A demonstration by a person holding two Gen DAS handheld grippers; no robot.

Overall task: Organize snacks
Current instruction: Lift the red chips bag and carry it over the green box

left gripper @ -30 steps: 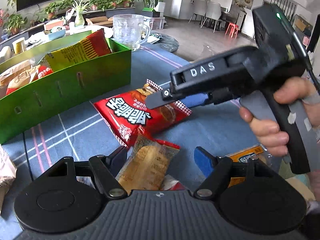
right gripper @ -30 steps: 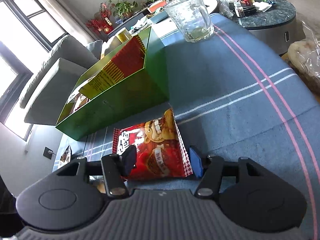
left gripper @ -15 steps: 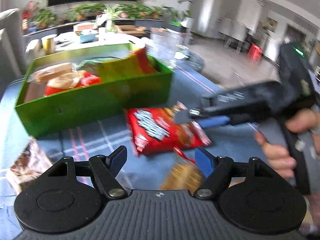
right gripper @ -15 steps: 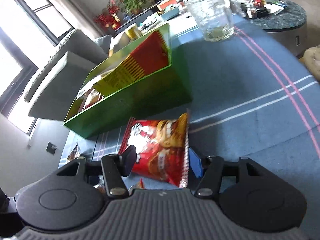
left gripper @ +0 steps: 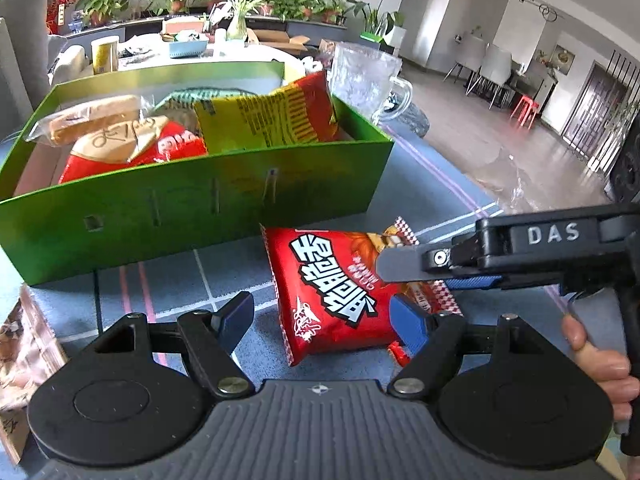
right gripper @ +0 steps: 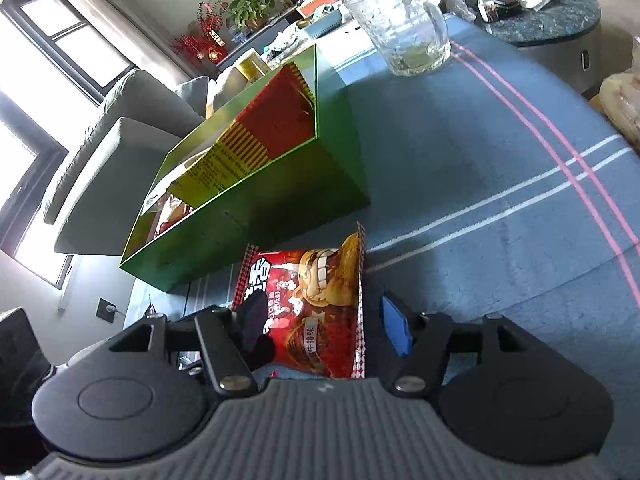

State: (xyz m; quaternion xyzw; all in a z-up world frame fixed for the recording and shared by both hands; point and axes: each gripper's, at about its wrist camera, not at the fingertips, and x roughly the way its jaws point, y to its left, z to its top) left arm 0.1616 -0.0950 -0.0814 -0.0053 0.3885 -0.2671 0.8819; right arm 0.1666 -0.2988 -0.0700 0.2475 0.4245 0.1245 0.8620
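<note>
- Red snack bag [left gripper: 336, 292] is lying on the blue striped tablecloth [right gripper: 500, 168], just in front of the green box [left gripper: 192, 208]; its label is facing up.
- Right gripper [right gripper: 320, 320] is straddling that bag's crimped end; jaws are opening; left pad is sitting on the bag, blue right pad is standing just clear of the crimped edge w/ a gap showing.
- In the left cam the right gripper's upper finger [left gripper: 404, 266] is lying over the bag's far right corner; a hand [left gripper: 600, 364] is wrapping round the handle at the right edge.
- Left gripper [left gripper: 324, 320] is hovering nr the bag's near end, jaws apart & nothing pinched; the bag is showing between the two fingers but below them; right blue pad is overlapping the bag's corner in view, can't tell if touching.
- Green box is already holding several snacks: a yellow-red bag [left gripper: 268, 116] leaning at the right end, a bread pack [left gripper: 92, 120] at the left, another red pack under it.
- Glass mug [right gripper: 404, 24] is standing upright beyond the box's right end, on the cloth.
- Brown wrapped pack [left gripper: 24, 356] is lying at the left edge, apart from the box.
</note>
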